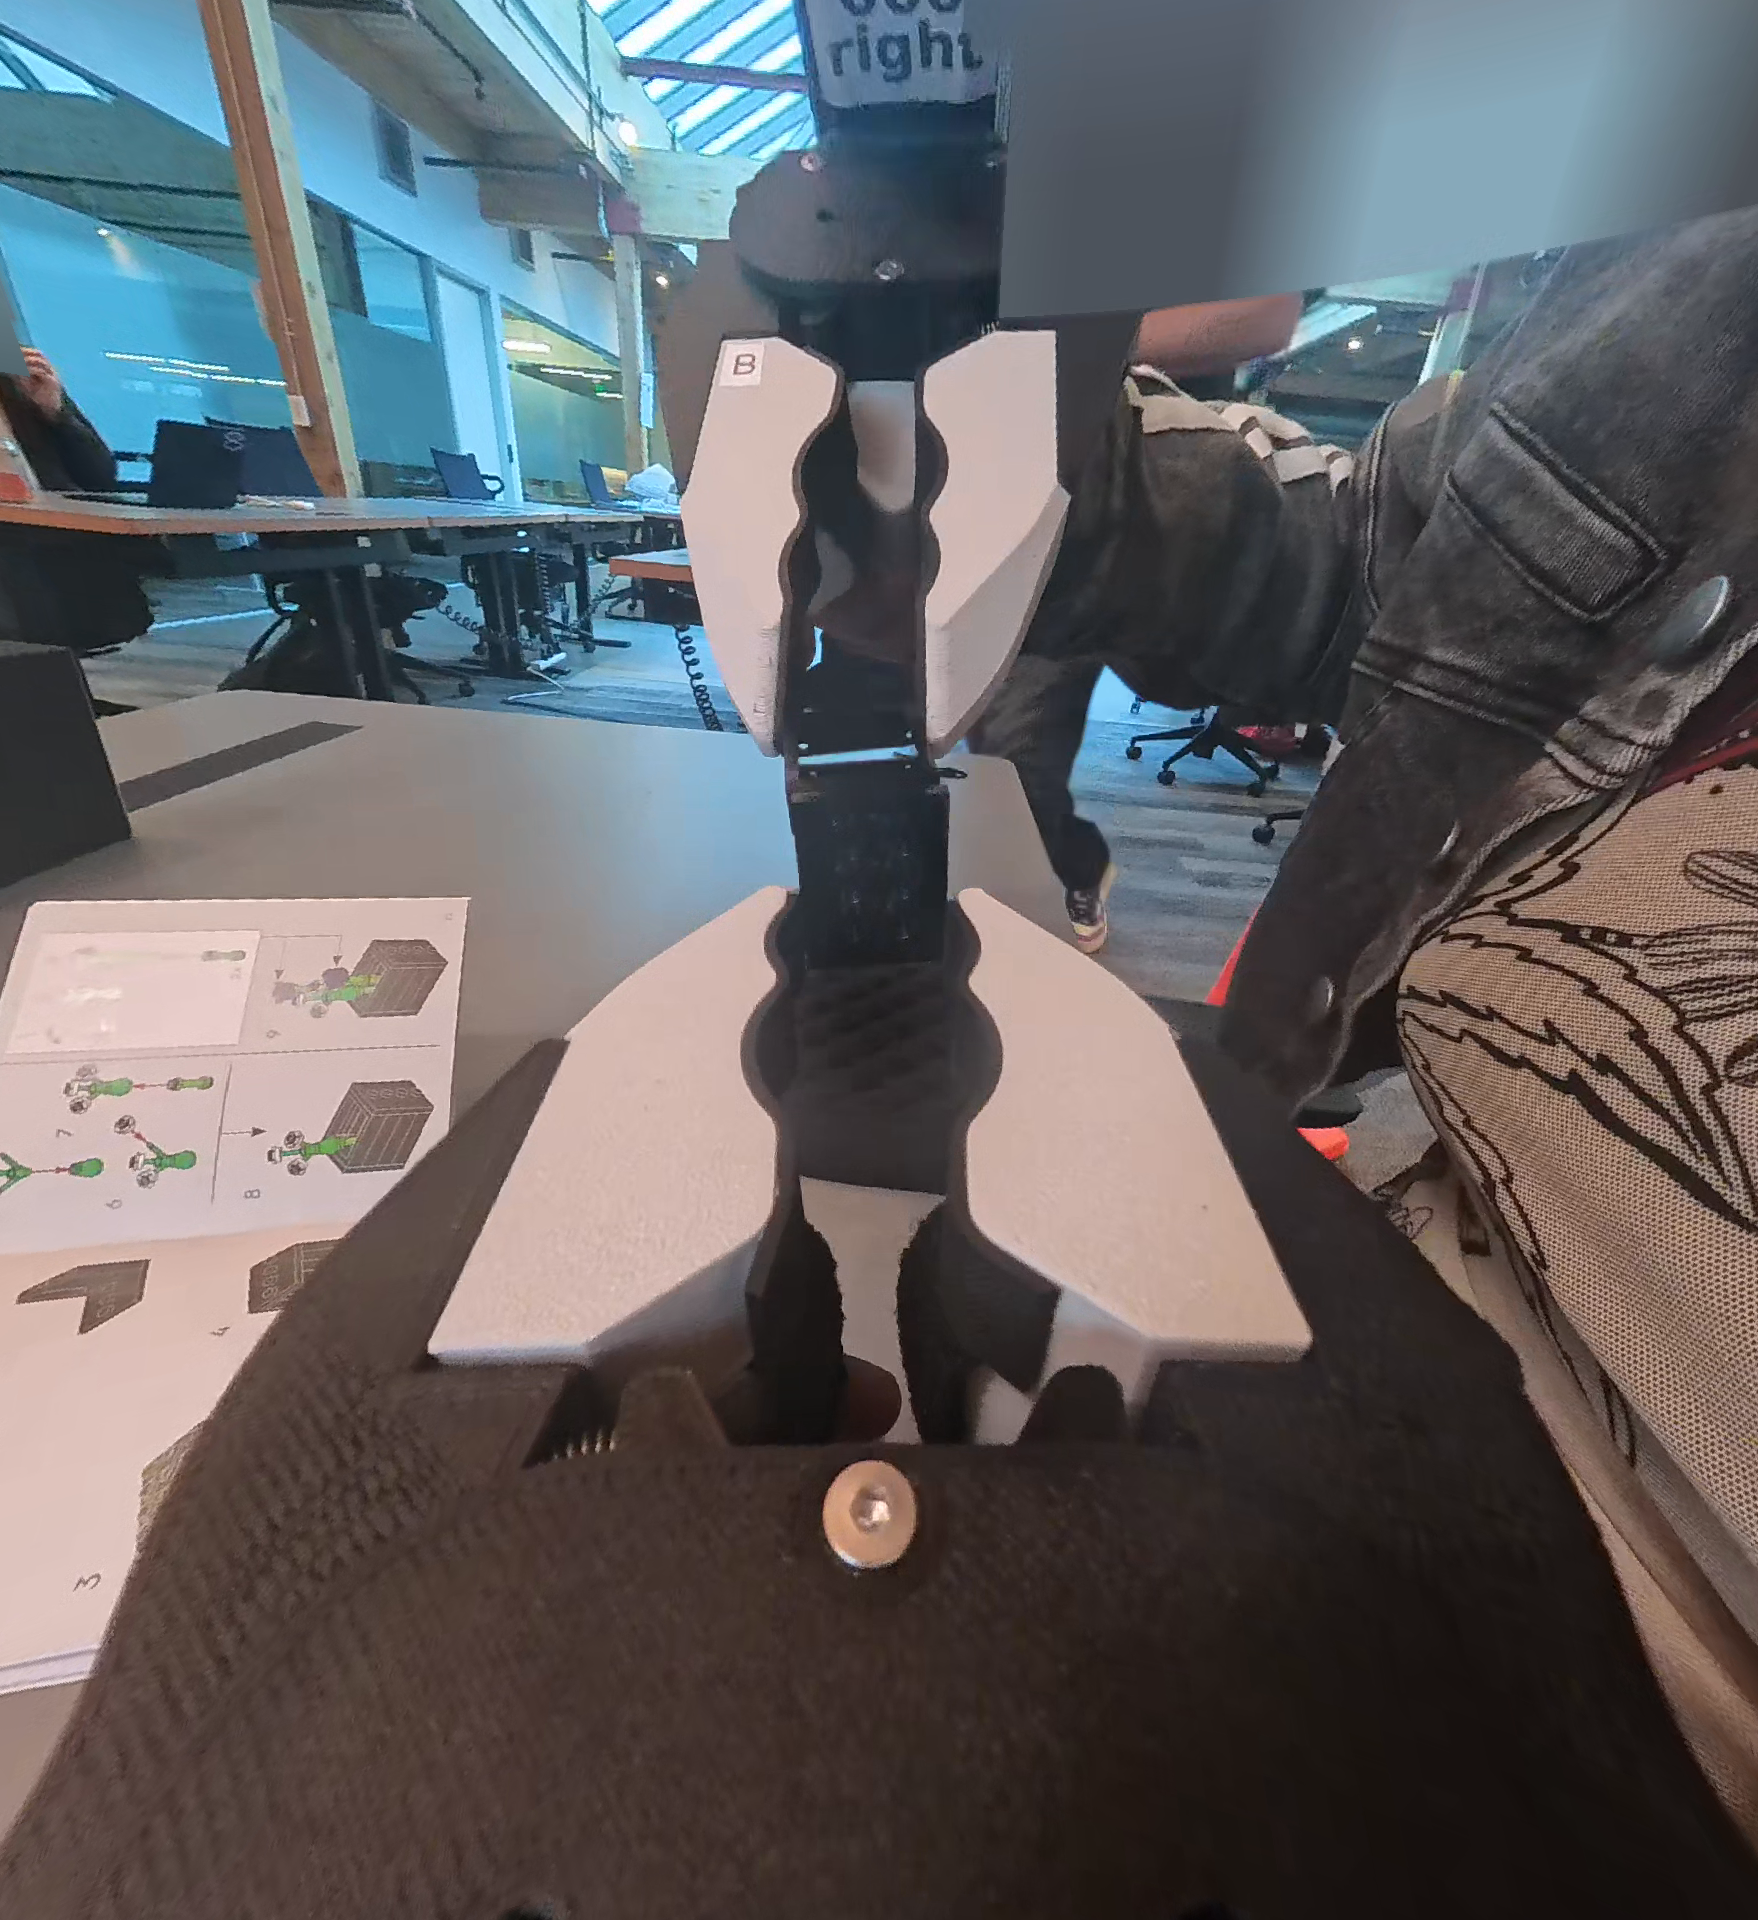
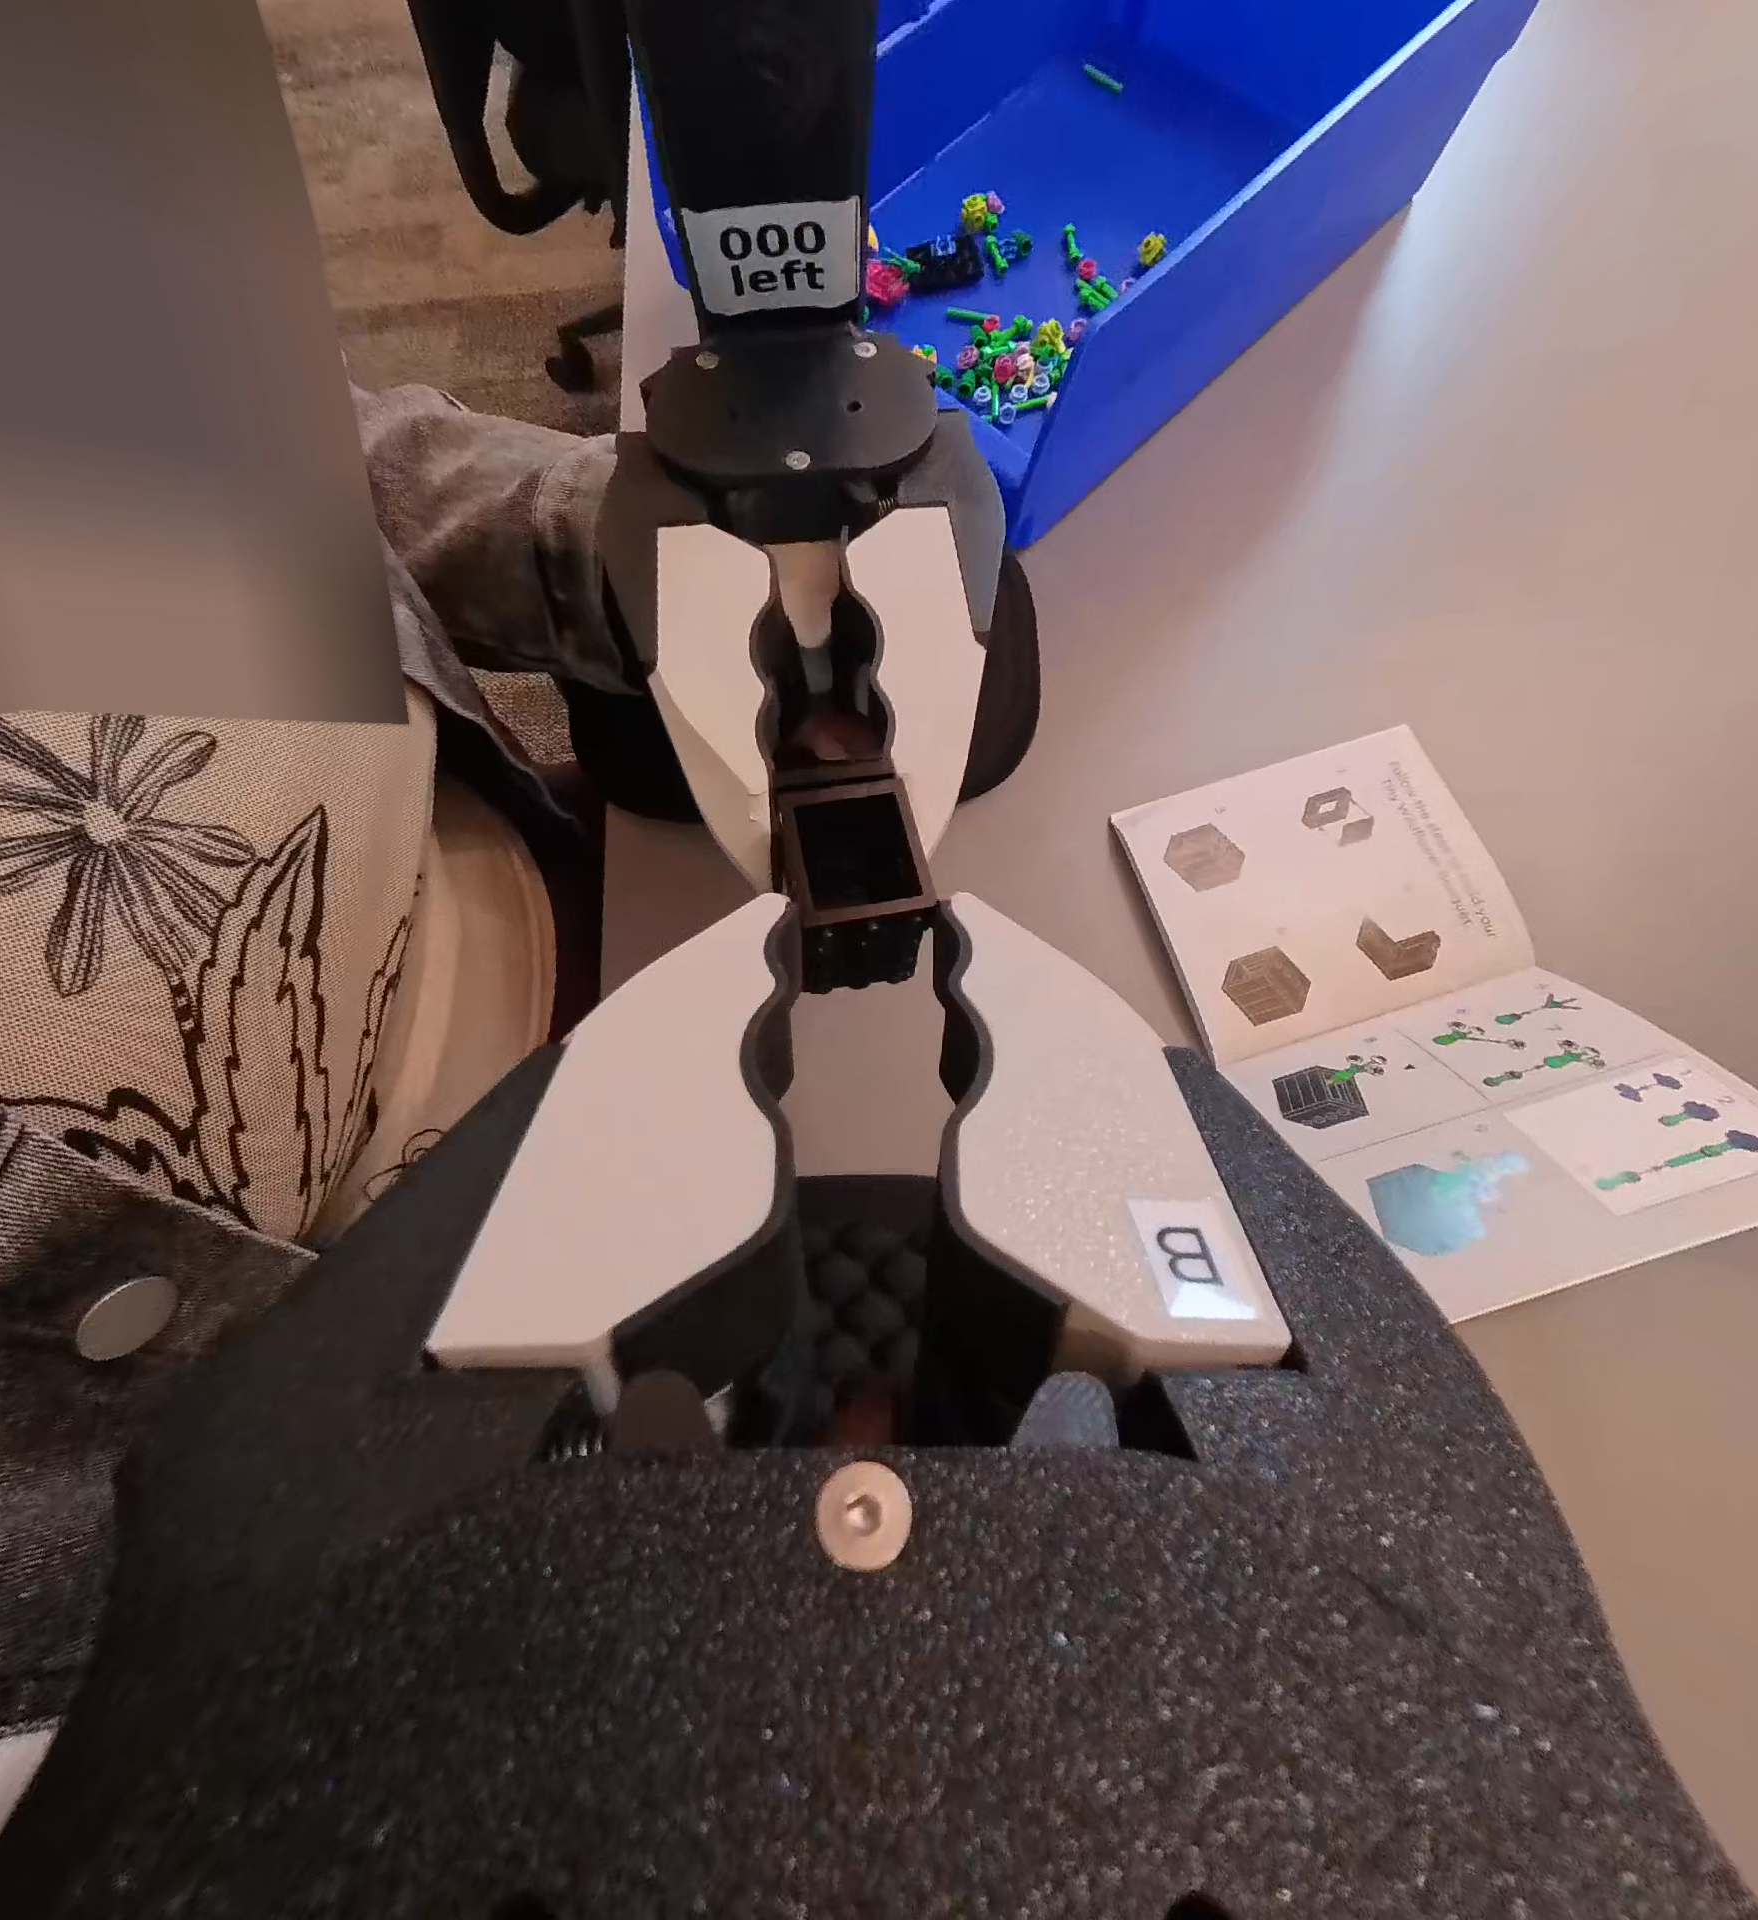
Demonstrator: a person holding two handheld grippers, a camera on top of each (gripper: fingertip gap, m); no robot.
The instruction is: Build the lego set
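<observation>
- Two grippers are meeting tip to tip above the grey table (image 2: 1477, 520).
- Left gripper (image 1: 870, 914) is clamping the black lego box (image 1: 870, 883), jaws narrow.
- Right gripper (image 2: 864, 925) is pinching the same box, jaws narrow.
- Open instruction booklet (image 2: 1457, 1018) is lying beside a blue bin (image 2: 1218, 312) of loose pieces (image 2: 1020, 332).

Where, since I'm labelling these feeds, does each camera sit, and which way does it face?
Left wrist view: on the left gripper, facing level across the table toward office desks; person's jacket at right.
Right wrist view: on the right gripper, facing down at the table and blue bin; jacket at left.
Shared: both grippers, jaws shut on the black lego box, and the booklet.
</observation>
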